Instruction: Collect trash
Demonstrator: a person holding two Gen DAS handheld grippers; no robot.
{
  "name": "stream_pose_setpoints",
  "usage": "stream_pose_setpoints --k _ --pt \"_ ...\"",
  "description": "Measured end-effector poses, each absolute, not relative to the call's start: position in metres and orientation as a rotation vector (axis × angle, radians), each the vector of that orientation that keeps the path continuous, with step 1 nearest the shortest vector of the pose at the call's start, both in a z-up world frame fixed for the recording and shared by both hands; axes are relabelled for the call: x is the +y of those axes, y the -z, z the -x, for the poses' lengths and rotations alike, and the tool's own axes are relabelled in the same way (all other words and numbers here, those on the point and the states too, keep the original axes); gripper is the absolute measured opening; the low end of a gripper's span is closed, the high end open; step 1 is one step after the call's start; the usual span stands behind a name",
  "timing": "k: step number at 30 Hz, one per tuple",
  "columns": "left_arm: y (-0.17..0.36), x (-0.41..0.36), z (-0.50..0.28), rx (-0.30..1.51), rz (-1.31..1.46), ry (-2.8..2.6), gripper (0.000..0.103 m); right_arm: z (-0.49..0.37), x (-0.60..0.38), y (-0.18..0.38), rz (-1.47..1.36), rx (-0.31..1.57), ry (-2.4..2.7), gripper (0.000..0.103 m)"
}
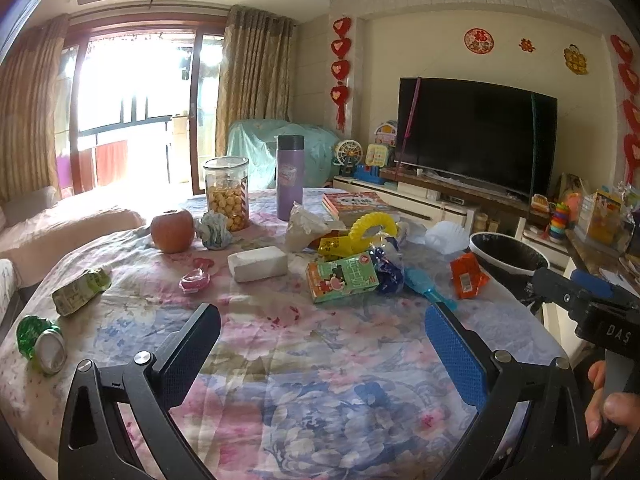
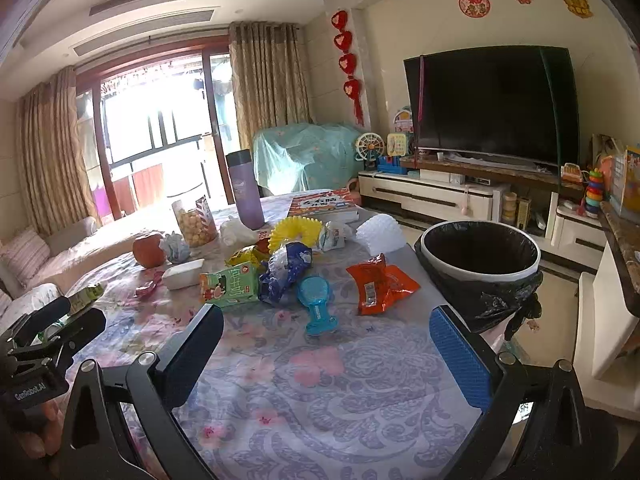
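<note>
Trash lies scattered on a floral-cloth table [image 1: 304, 360]: an orange wrapper [image 2: 378, 284], a green carton [image 2: 230, 284], a blue crumpled bag [image 2: 286, 266], a crushed green can [image 1: 42, 344] and a green pack [image 1: 80, 290] at the left. A white bin with a black liner [image 2: 478, 254] stands off the table's right edge. My left gripper [image 1: 322, 340] is open and empty above the near table. My right gripper [image 2: 326, 344] is open and empty, near the orange wrapper and the bin.
An apple [image 1: 172, 230], a snack jar [image 1: 227, 194], a purple flask [image 1: 289, 178], a book [image 2: 324, 204], a yellow ring toy [image 2: 296, 232] and a blue plastic scoop [image 2: 316, 300] also sit on the table. A TV [image 2: 492, 108] and cabinet stand at the right.
</note>
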State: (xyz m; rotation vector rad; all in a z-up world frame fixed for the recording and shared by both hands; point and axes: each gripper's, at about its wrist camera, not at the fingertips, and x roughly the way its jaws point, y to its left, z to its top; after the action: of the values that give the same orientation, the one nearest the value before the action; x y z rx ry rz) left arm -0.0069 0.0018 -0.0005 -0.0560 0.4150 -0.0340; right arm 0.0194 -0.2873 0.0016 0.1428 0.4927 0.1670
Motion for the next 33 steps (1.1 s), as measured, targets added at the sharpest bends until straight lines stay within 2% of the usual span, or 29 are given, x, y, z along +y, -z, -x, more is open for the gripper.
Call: stream_pose_setpoints --k 33 --pt "0.0040 0.0002 0.0074 0.417 0.059 0.037 0.102 -0.0184 -0.2888 -0.0009 -0.148 0.485 -0.179 0.103"
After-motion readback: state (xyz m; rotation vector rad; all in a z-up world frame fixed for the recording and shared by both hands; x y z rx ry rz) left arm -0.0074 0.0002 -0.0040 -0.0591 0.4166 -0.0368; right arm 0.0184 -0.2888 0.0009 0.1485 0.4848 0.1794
